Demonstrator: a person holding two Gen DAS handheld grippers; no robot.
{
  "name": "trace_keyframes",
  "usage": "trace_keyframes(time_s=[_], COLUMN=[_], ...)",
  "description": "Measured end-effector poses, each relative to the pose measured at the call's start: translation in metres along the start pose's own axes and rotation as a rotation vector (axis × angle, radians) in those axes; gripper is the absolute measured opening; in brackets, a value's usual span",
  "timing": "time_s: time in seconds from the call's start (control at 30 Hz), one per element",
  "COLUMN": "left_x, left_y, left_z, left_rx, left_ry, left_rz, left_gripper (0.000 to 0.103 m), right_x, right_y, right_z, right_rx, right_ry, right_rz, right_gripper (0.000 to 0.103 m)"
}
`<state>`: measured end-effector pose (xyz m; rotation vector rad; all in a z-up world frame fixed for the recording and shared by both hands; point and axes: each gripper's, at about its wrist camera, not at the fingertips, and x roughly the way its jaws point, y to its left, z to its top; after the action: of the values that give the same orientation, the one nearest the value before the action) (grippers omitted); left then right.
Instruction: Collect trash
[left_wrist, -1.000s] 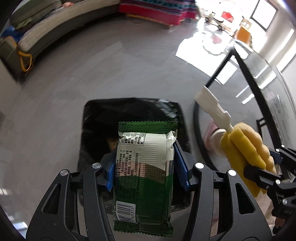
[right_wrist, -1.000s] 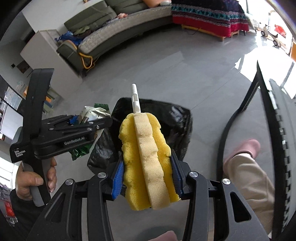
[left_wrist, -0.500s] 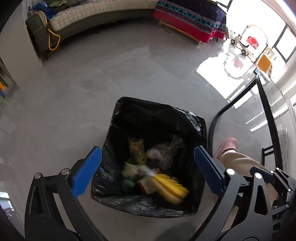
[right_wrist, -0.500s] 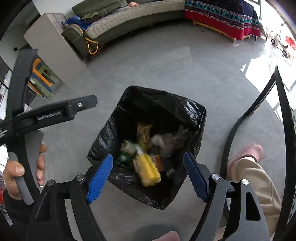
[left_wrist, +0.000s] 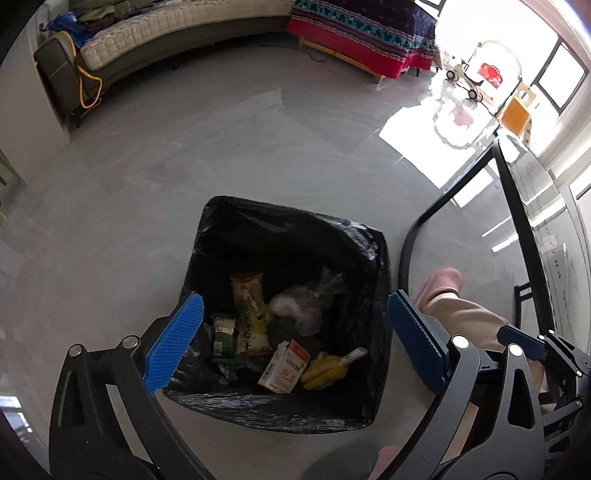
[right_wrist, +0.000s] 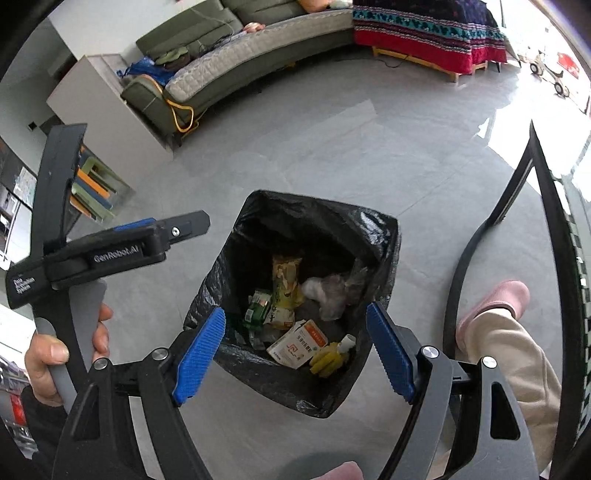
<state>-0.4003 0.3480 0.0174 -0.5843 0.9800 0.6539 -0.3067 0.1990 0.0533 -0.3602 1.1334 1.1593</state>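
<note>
Black plastic lines the trash bin (left_wrist: 373, 258), which stands open on the grey floor (left_wrist: 147, 166) and is seen from above in both wrist views. At its bottom a yellow sponge brush (left_wrist: 325, 371) with a white handle is seen lying at the near right, touching a white and orange carton (left_wrist: 284, 365). A green snack packet (left_wrist: 222, 334) is found at the left of the heap, beside a yellow wrapper (left_wrist: 249, 314), and a crumpled clear bag (left_wrist: 303, 302) lies at the far right.

The left gripper (left_wrist: 293, 341) is held above the bin with its blue pads spread wide and nothing between them. The right gripper (right_wrist: 295, 350) is likewise held over the bin, its pads parted and empty.

In the left wrist view only a black edge of the right gripper is caught at the right margin, with no hand. In the right wrist view the left gripper (right_wrist: 177, 227) is shown from the side at the left, with lettering on its body, and the left hand (right_wrist: 48, 354) is seen wrapped around its grey handle. A shelf unit (right_wrist: 92, 188) with coloured items is shown there too, at the far left.

A pink slipper (right_wrist: 495, 299) and a beige trouser leg (right_wrist: 517, 354) are seen right of the bin in both views, next to a curved black frame (right_wrist: 476, 236). A long sofa (right_wrist: 229, 59) and a red patterned cloth (right_wrist: 424, 40) are placed along the far wall.
</note>
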Motion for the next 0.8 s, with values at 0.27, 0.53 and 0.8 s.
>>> trace_keyframes(time_s=[0.27, 0.53, 0.8], left_x=[0.009, 0.016, 0.024], left_y=[-0.081, -0.183, -0.290], left_z=[0.011, 0.020, 0.025], left_rx=[0.147, 0.291, 0.454], left_ry=[0.015, 0.005, -0.001], left_rz=[-0.069, -0.164, -0.250], left_gripper=[0.097, 0.097, 0.097], right_x=[-0.040, -0.091, -0.143], right_y=[-0.048, -0.129, -0.213], right_z=[-0.004, -0.018, -0.043], right_rx=[0.080, 0.222, 0.380], right_ry=[-0.108, -0.218, -0.297], right_rz=[-0.043, -0.167, -0.301], right_gripper=[0.083, 0.086, 0.087])
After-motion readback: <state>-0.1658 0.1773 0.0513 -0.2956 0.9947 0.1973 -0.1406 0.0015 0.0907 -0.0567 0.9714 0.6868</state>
